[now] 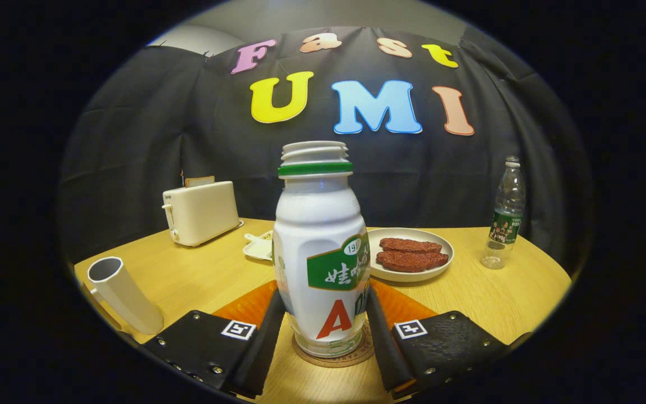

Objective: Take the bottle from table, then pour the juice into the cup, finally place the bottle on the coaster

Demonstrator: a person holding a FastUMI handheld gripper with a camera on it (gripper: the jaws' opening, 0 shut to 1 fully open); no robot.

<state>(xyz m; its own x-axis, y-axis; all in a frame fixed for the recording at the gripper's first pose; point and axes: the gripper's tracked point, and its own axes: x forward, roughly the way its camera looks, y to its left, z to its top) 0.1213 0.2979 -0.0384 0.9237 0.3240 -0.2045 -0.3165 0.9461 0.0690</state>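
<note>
Bottle [321,247] upright on coaster [334,357], btwn hand-held gripper [323,325] fingers

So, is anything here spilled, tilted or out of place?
Nothing stands out. The bottle stands upright on the coaster between the gripper jaws, with no spill on the table. Its cap is off, and the cup only appears tilted.

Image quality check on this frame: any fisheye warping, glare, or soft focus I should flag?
Gripper view: strong fisheye bending, the wooden round table edge curves and the white cup leans; the white capless juice bottle, standing on the round cork coaster between the gripper's fingers, is sharp; faint sheen on its shoulder; clear plastic water bottle slightly soft.
</note>
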